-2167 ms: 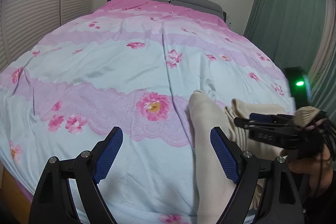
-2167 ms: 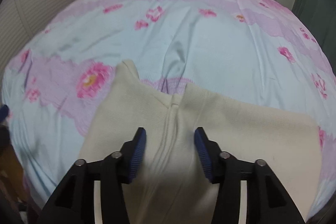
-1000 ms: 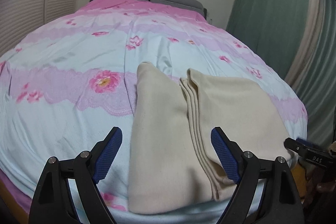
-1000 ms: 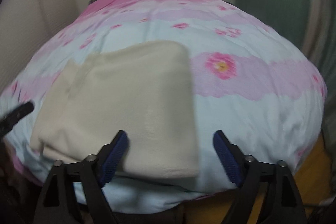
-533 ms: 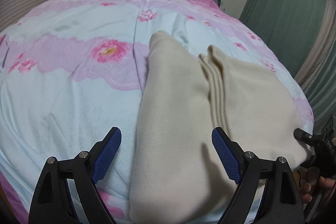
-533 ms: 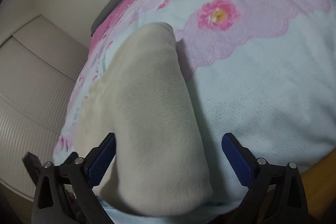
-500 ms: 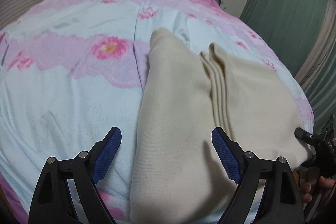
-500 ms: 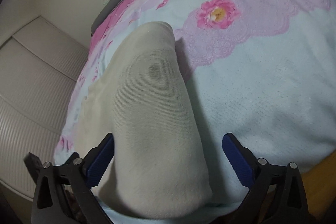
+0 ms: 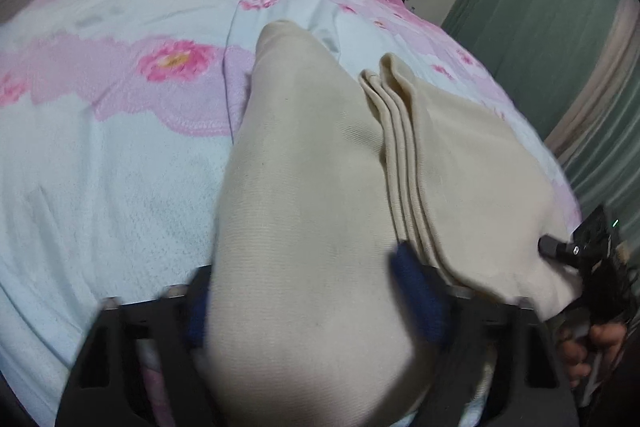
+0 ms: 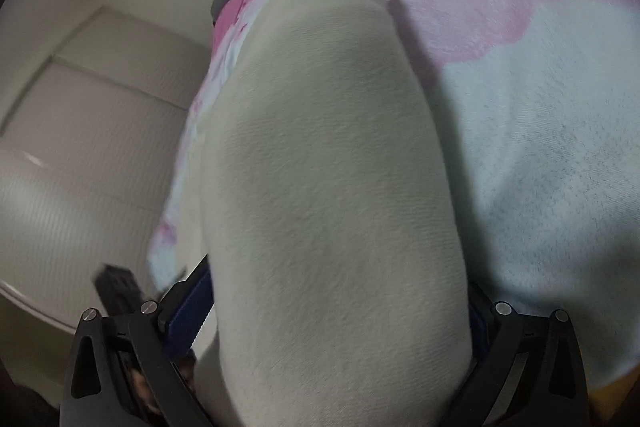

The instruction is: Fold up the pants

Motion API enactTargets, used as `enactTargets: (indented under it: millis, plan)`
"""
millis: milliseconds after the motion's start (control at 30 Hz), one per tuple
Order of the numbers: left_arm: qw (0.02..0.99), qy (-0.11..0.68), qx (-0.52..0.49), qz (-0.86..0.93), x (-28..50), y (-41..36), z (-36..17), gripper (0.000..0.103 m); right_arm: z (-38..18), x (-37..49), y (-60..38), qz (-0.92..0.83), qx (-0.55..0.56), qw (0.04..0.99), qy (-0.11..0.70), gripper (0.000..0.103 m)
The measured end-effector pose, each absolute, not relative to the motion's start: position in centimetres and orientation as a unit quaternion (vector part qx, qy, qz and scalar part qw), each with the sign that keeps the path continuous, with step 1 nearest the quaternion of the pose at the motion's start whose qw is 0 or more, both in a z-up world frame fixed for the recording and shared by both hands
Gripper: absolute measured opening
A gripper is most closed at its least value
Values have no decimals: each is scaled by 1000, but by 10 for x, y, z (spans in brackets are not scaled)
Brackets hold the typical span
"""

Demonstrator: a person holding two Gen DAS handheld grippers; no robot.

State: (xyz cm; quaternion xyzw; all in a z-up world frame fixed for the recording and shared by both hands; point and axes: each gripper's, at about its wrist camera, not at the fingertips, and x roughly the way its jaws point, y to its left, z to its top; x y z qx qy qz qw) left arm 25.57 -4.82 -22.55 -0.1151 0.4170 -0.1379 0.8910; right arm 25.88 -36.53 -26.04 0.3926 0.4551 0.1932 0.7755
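The pants (image 9: 312, 211) lie folded at the near edge of the bed (image 9: 120, 155), cream cloth on a pink-and-blue floral cover. The left gripper (image 9: 316, 303) has its jaws narrowed around the left-hand fold, blue pads pressed into the cloth on both sides (this view is blurred). The right gripper (image 10: 340, 311) has its jaws closed around the other end of the pants in the same way. In the left view, a stack of layered edges runs beside the gripped fold.
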Motion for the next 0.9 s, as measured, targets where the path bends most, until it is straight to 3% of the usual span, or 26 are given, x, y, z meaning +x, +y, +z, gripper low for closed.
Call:
enactTargets:
  millis: [33, 100, 200, 367, 900]
  plan:
    - [893, 414, -108, -142, 255, -50, -224, 51, -258, 258, -363, 193, 388, 778, 455, 97]
    - [895, 409, -103, -146, 253, -50, -220, 34, -253, 256, -360, 194, 382, 780, 455, 75]
    - [896, 407, -102, -147, 252, -49, -214, 25, -246, 252, -358, 194, 383, 786, 446, 50]
    - [903, 391, -91, -151, 247, -49, -197, 19, -217, 247, -338, 182, 341, 814, 433, 43]
    - [928, 331, -83, -152, 234, -10, -123, 16, -126, 237, -281, 218, 249, 863, 382, 39]
